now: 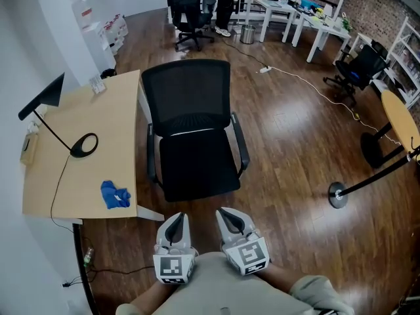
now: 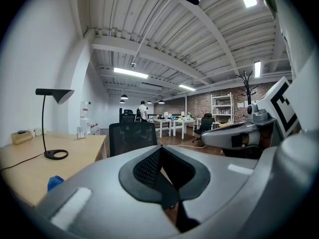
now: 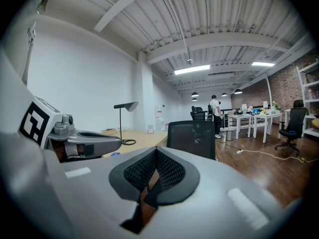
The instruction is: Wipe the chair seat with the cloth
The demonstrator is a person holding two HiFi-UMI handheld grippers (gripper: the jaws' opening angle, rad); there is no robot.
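A black office chair stands in front of me, its seat (image 1: 197,166) bare and its mesh back (image 1: 187,94) on the far side. The blue cloth (image 1: 115,194) lies crumpled on the wooden desk (image 1: 79,149) left of the chair, near the desk's front edge. My left gripper (image 1: 176,220) and right gripper (image 1: 230,216) hover side by side just short of the seat's front edge, both shut and empty. The left gripper view shows the chair back (image 2: 132,138) ahead and the cloth (image 2: 55,182) low at the left. The right gripper view shows the chair back (image 3: 192,138) too.
A black desk lamp (image 1: 82,144) and its cord sit on the desk. A stanchion base (image 1: 338,194) stands on the wood floor to the right. A round table (image 1: 401,120), other chairs, white tables and a standing person (image 1: 225,5) are farther back.
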